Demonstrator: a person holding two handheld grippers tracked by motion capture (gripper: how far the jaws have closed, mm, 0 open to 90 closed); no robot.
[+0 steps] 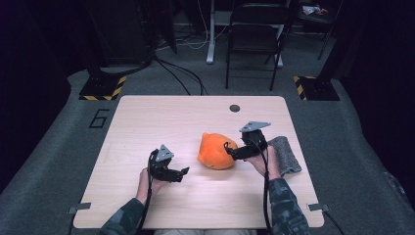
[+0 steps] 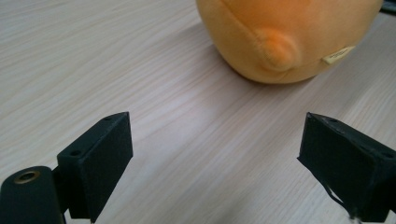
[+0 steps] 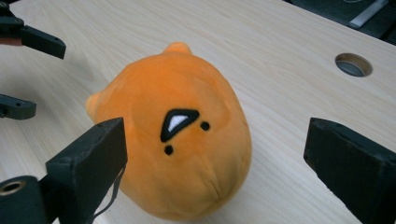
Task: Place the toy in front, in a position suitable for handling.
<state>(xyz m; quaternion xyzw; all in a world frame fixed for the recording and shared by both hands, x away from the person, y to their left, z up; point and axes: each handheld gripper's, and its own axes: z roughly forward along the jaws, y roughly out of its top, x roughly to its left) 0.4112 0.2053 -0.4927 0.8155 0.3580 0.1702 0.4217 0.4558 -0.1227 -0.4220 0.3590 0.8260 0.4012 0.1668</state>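
Orange plush toy (image 1: 217, 151) lay on the table (image 1: 147, 117).
Its small tag's (image 2: 338, 53) writing was unreadable; at 8 o'clock the left hand-held gripper (image 1: 183, 172) gaped empty, at 3 o'clock the right hand-held gripper (image 1: 229, 150) stood spread.

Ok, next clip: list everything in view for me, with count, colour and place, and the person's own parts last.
plush: one, orange, mid-table, lying on the wood; small black-and-white face markings show in the right gripper view
cloth: one, grey, on the table near its right edge, beside the right hand
table: one, light wood, with a round hole near its far edge
chair: one, dark folding type, on the floor beyond the table
stands: two, black with yellow-black striped bases, at the table's far corners
left gripper: one, black, open, left of the plush and apart from it
right gripper: one, black, open, right against the plush's right side
sleeves: two, camouflage, at the near edge
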